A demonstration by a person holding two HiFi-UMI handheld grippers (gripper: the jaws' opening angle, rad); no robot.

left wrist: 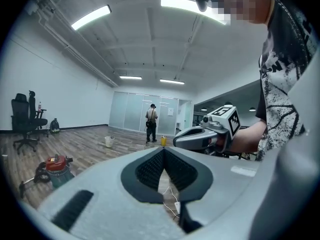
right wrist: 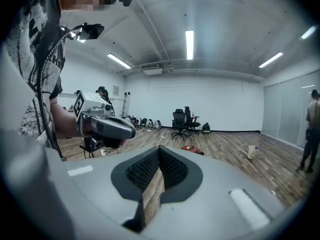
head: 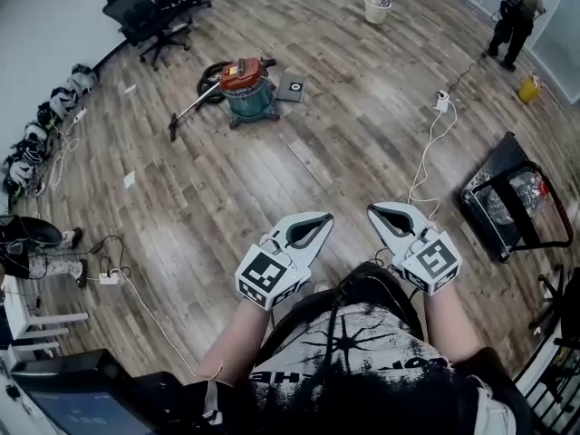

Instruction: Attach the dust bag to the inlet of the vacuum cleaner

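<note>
Vacuum cleaner [head: 247, 86] on floor [head: 344, 143], office chair [head: 149, 7] behind.

Vacuum cleaner [head: 246, 87] stands upright on wood floor [head: 344, 152], well ahead of me. Teal drum, red-orange top. Black hose [head: 212, 69] loops at its left. Wand [head: 186, 116] lies flat, running out to lower left. Flat grey square [head: 292, 86], dark centre, lies just right of drum. I can't tell if it's the dust bag.
</note>
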